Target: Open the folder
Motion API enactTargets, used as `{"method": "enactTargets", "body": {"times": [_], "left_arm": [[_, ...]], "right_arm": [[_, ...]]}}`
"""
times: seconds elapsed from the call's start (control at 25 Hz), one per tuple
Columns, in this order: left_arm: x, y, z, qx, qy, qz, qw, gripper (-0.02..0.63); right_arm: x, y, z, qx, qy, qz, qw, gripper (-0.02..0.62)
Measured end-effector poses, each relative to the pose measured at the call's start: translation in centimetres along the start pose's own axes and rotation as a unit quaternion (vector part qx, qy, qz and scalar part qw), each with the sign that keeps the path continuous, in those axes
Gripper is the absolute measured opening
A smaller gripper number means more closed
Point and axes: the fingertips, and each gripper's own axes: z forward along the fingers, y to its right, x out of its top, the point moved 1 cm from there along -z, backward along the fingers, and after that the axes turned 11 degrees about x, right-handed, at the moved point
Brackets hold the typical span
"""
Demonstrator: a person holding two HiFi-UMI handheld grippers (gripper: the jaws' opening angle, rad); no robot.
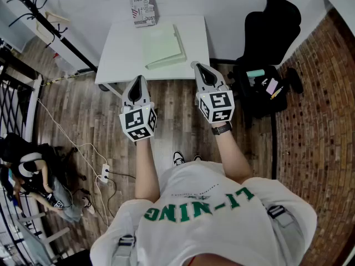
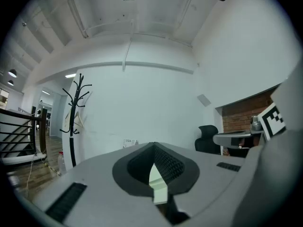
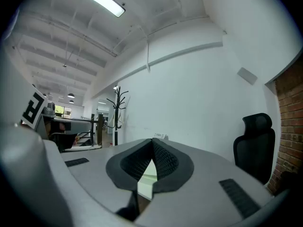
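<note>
A black coat stand (image 1: 33, 10) rises at the far left by the white wall, and a white power strip (image 1: 104, 173) lies on the wooden floor below it. Next comes the white rectangular bench (image 1: 122, 54). The left tongs (image 1: 137, 81) are held level in front of its near edge, pinched together with nothing between them. At the bench's far edge stands 1 small box with black and red print (image 1: 143, 10). The pale green flat folder (image 1: 162, 46) lies closed on the bench's right half, well apart from both tongs. The right tongs (image 1: 198, 65), also level, are pressed together and empty, their tip showing against the bench's near right corner. Further right stand a black office chair (image 1: 272, 21) and a black open bag (image 1: 258, 93) on the floor beside the brick wall (image 1: 316, 121).
</note>
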Motion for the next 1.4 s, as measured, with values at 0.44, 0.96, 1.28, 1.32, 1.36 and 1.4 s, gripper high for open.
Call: {"method": "enactTargets", "body": {"times": [0.44, 0.96, 1.28, 1.32, 1.36, 1.4], "left_arm": [[-1.3, -2.0, 1.5, -0.026, -0.004, -0.01, 0.9996, 0.012], [-3.6, -5.8, 3.8, -0.053, -0.023, -0.015, 0.9982, 0.012], [-3.7, -6.9, 10.4, -0.043, -0.019, -0.013, 0.9988, 0.012], [-3.8, -6.9, 11.8, -0.042, -0.018, -0.01, 0.9989, 0.012], [-3.9, -6.9, 13.4, -0.04, -0.018, -0.006, 0.999, 0.012], [-3.9, -7.0, 15.2, -0.037, -0.019, -0.004, 0.9991, 0.012]], "right_arm": [[-1.2, -2.8, 3.4, 0.01, -0.015, 0.006, 1.0, 0.017], [-2.9, -5.4, 8.0, 0.013, -0.027, 0.027, 0.999, 0.017], [-3.6, -2.4, 15.3, 0.035, -0.026, 0.038, 0.998, 0.017], [-3.7, -1.7, 16.6, 0.038, -0.023, 0.041, 0.998, 0.017], [-3.9, -0.9, 17.9, 0.043, -0.021, 0.043, 0.998, 0.017], [-3.9, 0.0, 19.4, 0.047, -0.02, 0.045, 0.998, 0.017]]}}
